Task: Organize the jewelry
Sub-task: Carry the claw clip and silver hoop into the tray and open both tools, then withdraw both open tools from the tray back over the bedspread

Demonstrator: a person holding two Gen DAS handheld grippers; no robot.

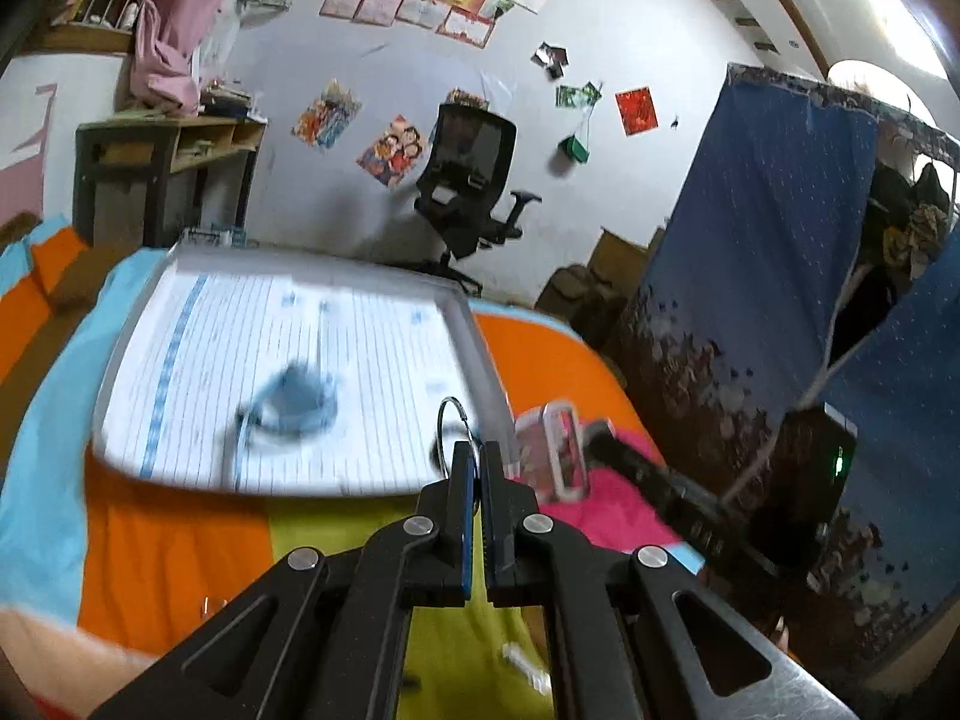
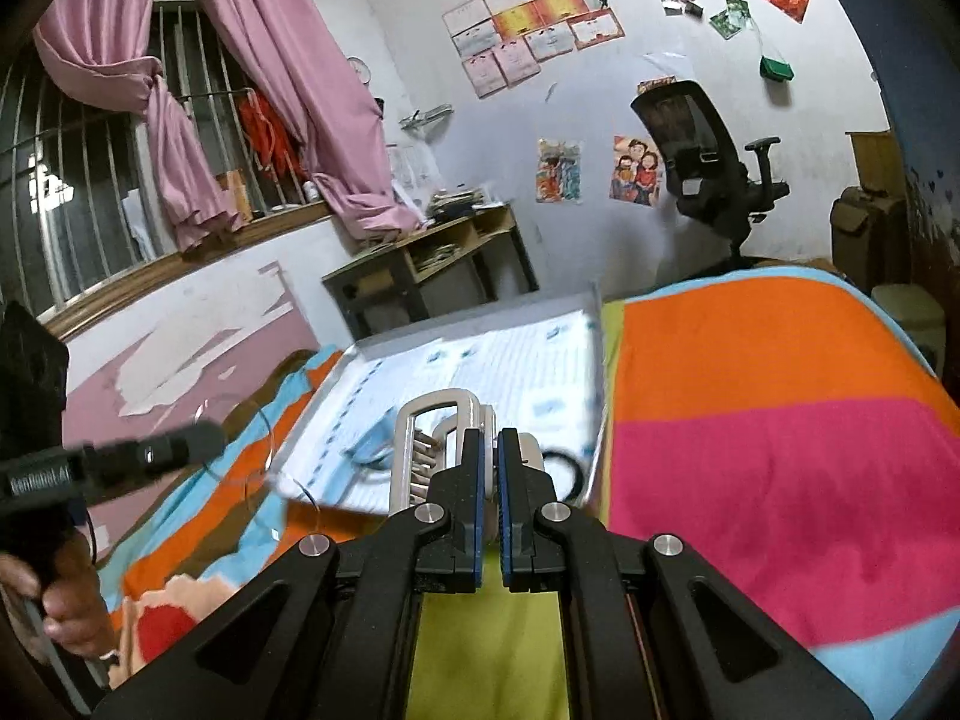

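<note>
My left gripper (image 1: pixel 477 450) is shut on a thin metal hoop (image 1: pixel 443 429) that sticks up from its tips, over the near right corner of a silver tray (image 1: pixel 480 342). The tray is lined with ruled paper, and a blurred blue piece of jewelry (image 1: pixel 294 402) lies on it. My right gripper (image 2: pixel 491 438) is shut on a white jewelry rack (image 2: pixel 429 414) with wooden pegs, held at the tray's near edge (image 2: pixel 591 420). A black ring (image 2: pixel 567 468) lies on the tray just right of the rack. The rack (image 1: pixel 558 450) also shows to the right of the left gripper.
The tray rests on a bed with a blanket (image 2: pixel 750 390) striped in orange, pink, green and blue. A person's hand (image 2: pixel 66 600) holds the left gripper's handle. A black office chair (image 1: pixel 474 186) and a wooden desk (image 1: pixel 168 156) stand by the far wall.
</note>
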